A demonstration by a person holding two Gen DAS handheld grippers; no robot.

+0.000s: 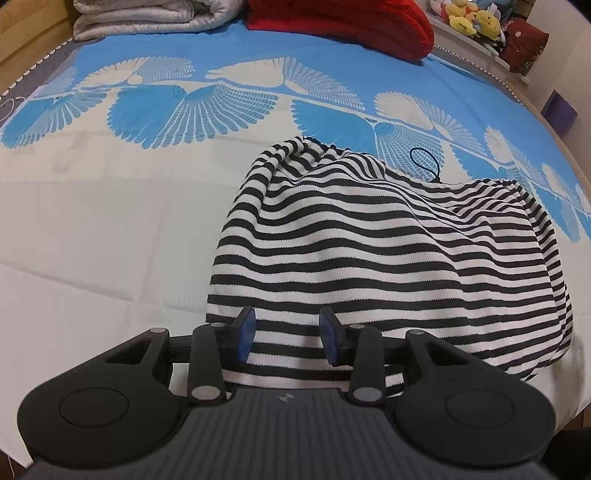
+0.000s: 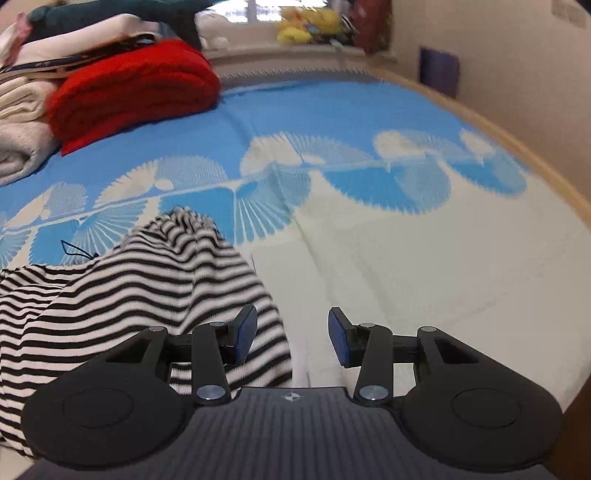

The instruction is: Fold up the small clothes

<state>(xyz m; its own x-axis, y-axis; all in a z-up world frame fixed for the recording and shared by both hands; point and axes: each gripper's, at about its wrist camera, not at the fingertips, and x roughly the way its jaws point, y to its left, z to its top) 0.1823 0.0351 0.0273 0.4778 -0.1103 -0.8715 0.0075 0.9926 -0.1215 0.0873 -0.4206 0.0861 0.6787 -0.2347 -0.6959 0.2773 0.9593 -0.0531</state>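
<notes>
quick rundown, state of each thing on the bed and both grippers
striped garment: bunched, not flat, lying on the bed
left gripper: open, over the garment's near edge, gripping nothing
right gripper: open, by the garment's right edge, empty
red knit: folded
white blanket: folded
bedspread: spread flat

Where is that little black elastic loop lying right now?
The black elastic loop lies on the blue-and-white bedspread at the far edge of the striped garment; in the right wrist view it is at the left.
</notes>
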